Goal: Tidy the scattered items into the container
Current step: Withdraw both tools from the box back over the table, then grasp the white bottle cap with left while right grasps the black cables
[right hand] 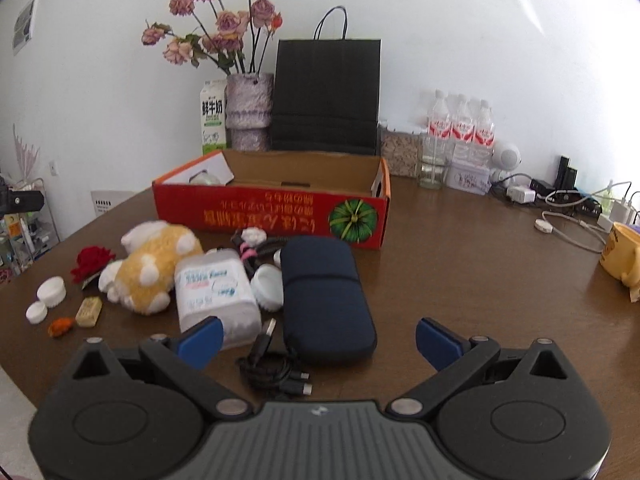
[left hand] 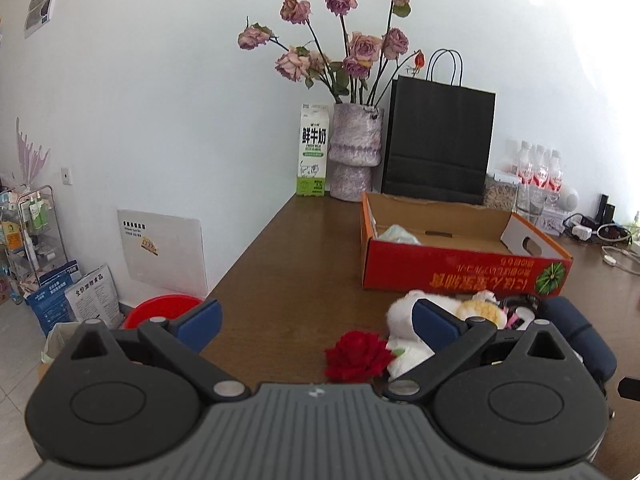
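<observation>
- Because the dark blue pouch (right hand: 326, 300) lies just ahead of the right claw (right hand: 318, 340), released and empty, a careless reach could snag the black cable (right hand: 276, 368) beside it.
- The pouch looks soft and rounded.
- The red box (right hand: 272, 216) sits beyond on the tabletop (right hand: 480, 280).
- The left claw (left hand: 316, 326) gapes empty over the red rose (left hand: 356, 356).

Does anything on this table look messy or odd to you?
Yes. A plush toy lies tipped over among loose jar lids, a tangled black cable and a red rose, all outside the red box, whose printing is upside down.
</observation>
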{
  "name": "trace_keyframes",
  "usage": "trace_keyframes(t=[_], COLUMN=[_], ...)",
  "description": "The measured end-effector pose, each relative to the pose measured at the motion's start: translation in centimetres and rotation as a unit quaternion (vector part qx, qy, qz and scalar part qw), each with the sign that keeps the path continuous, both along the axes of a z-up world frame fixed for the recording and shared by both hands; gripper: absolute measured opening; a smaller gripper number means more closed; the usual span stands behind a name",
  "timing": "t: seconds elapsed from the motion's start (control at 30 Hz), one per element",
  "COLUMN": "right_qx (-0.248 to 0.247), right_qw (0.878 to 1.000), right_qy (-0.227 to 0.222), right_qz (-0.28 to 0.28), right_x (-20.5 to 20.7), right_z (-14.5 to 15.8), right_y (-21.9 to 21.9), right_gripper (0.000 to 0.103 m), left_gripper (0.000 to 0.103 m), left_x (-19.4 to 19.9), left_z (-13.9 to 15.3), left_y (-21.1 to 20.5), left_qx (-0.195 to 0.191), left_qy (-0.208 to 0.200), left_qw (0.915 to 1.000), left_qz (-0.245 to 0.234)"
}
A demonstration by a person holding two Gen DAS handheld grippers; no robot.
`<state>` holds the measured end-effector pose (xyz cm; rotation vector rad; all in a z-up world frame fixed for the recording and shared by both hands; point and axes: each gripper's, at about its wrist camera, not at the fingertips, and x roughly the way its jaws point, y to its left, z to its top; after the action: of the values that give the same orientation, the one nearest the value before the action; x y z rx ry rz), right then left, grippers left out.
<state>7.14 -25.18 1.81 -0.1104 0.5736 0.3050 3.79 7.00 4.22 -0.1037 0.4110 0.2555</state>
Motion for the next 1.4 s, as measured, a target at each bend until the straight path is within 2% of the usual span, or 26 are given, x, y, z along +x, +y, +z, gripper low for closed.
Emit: trace_keyframes(t=[0.2, 0.3, 0.53, 0.67, 0.8, 1.4], right_qx=[-0.002, 0.001, 0.002, 0.007, 0.01, 0.018], right_qw=[0.999, 0.997, 0.999, 0.999, 1.0, 1.0], right_qy=[0.051, 0.074, 0.05, 0.038, 0.028, 0.006], right_qz=[-0.003, -0.01, -0.005, -0.006, -0.009, -0.006], right_x=[0.1, 0.6, 0.3, 0.3, 0.2, 0.0], right_z=[-2.7, -3.7, -4.2, -4.3, -4.5, -4.9], right_y=[0.8, 1.0, 1.6, 1.7, 1.8, 2.1], right_gripper=[0.103, 0.103, 0.103, 0.103, 0.103, 0.103], left_gripper=[0.103, 0.103, 0.103, 0.103, 0.103, 0.103], left_x=[-1.0, -1.7, -1.0, -1.1, -1.0, -0.8], left_z=[-3.4, -4.7, -6.9, -7.2, -7.5, -7.7], left_y=[0.6, 0.6, 1.1, 1.5, 0.9, 0.8], left_qx=[-0.009, -0.011, -0.04, -0.045, -0.008, -0.003], left_qy=[0.057, 0.072, 0.107, 0.102, 0.111, 0.098], left_qw=[0.9983, 0.9971, 0.9932, 0.9936, 0.9938, 0.9951], left_qz=[-0.009, -0.021, -0.025, -0.019, -0.009, -0.005])
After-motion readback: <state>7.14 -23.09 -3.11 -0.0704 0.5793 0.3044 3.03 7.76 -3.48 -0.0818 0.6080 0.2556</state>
